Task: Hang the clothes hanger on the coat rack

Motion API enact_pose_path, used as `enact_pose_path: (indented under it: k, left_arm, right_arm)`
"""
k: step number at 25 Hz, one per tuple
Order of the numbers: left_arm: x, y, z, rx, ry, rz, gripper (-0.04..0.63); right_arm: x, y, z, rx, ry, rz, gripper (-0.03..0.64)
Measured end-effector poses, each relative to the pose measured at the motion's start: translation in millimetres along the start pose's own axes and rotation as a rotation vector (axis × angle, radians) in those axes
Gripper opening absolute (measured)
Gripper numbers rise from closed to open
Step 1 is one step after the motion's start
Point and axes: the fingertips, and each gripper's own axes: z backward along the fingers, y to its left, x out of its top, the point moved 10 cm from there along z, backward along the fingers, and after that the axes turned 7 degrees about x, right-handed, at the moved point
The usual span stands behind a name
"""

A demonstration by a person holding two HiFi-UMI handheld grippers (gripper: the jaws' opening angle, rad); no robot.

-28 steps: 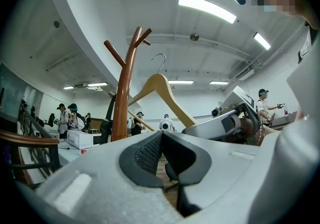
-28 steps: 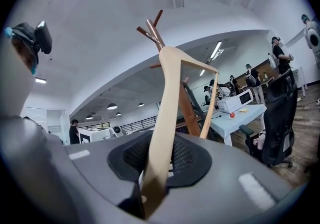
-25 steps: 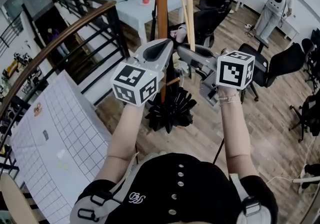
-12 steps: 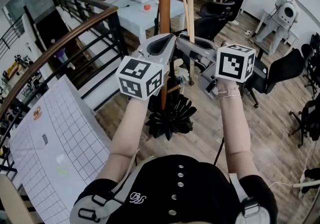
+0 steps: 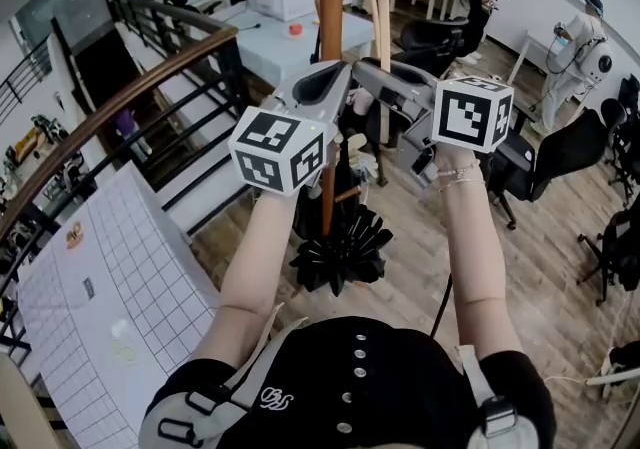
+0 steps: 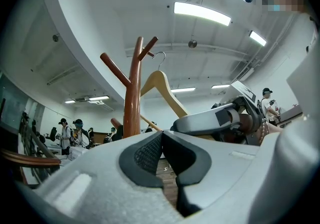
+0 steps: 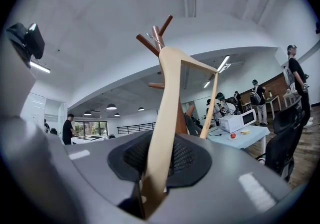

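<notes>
Right gripper view, unlike head view, shows right tool (image 7: 156,160) pinching hanger (image 7: 168,93).

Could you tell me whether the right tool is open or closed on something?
Closed: in the right gripper view, the right tool grips one arm of the pale wooden clothes hanger, jaws pressed against both its sides.

Hanger (image 7: 167,98) in R gripper (image 7: 159,160), just right of coat rack pole (image 5: 330,7); L gripper (image 6: 161,140) at pole's left.
</notes>
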Motion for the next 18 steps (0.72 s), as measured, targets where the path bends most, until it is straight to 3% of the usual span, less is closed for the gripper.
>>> enact_pose_path:
  k: [18]
  left_arm:
    - [33,9,-21,-0.006,-0.087,-0.045,-0.002]
  right_arm:
    - [45,-12,-8,0.029,-0.066,0.048,0.086]
